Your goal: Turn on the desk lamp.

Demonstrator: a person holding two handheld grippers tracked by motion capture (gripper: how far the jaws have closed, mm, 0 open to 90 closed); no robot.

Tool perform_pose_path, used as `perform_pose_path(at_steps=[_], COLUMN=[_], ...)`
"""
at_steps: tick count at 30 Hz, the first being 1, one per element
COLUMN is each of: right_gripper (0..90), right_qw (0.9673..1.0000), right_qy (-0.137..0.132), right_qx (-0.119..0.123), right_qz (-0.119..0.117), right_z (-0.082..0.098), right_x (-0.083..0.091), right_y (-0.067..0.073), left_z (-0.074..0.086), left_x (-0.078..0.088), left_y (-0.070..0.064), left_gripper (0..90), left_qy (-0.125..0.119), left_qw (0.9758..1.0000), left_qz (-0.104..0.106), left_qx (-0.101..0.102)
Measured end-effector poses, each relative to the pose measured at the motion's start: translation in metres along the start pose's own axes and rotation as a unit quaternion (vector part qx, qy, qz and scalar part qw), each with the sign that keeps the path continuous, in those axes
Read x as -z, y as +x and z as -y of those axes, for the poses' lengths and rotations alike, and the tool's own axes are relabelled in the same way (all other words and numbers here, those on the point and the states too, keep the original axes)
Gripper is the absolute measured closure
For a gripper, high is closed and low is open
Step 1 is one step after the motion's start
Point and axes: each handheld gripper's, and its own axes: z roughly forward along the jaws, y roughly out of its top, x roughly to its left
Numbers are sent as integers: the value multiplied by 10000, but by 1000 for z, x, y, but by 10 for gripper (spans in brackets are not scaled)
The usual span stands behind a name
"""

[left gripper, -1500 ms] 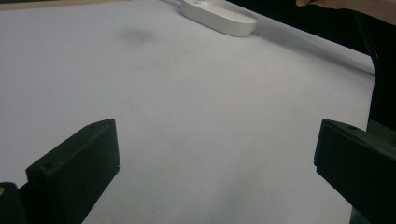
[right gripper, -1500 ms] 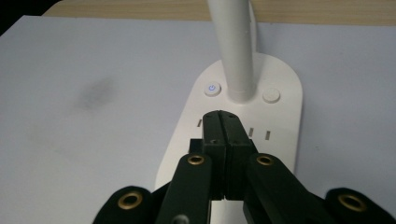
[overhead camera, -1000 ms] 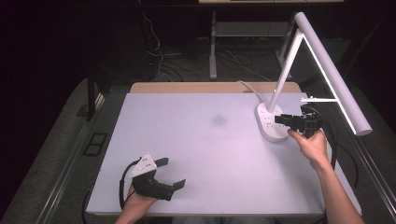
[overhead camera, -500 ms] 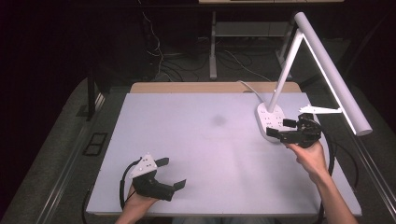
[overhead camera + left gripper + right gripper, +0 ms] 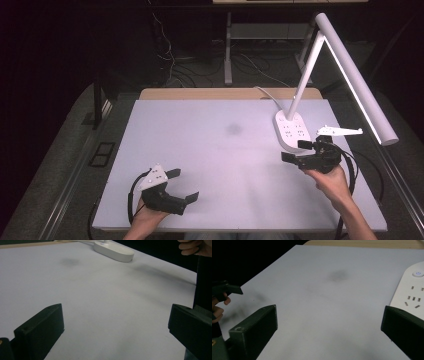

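A white desk lamp stands at the right of the pale mat, with its flat base [image 5: 291, 131] and a long bar head [image 5: 360, 90] reaching over the right edge. My right gripper [image 5: 294, 151] hovers just in front of the base, pointing left. Its jaws have just been opening and stand wide with nothing between them [image 5: 329, 315]; the base [image 5: 412, 295] with its power button [image 5: 417, 273] lies beside the right jaw. My left gripper [image 5: 184, 185] rests at the near left, open and empty [image 5: 116, 315], facing the lamp base [image 5: 113, 250] far off.
The mat [image 5: 210, 165] covers a wooden table [image 5: 220, 93]. A faint dark smudge [image 5: 233, 129] marks its middle. A cord [image 5: 267, 95] runs from the lamp base to the back edge. Table legs and cables fill the dark floor behind.
My right gripper has drawn back from the lamp base toward the near edge, and its jaws have spread wide. The left gripper has stayed where it was.
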Motion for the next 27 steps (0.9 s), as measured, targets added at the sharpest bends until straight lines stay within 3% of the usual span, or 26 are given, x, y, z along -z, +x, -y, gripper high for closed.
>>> perform_pose_path(at_steps=[7,16,27], right_gripper=[0,0,0], right_qw=[10000,9995,9994], right_qy=[-57,126,213], right_qx=[52,273,232], right_qz=[-34,-122,-130], right_z=[19,46,68], right_x=[2,-2,-1], right_y=[7,19,24], left_z=[0,0,0], left_x=[-1,0,-1], left_y=[0,0,1], left_gripper=[0,0,0], left_qy=[-1,25,49], left_qw=[10000,10000,10000], left_qz=[11,12,19], left_qx=[20,-13,-22])
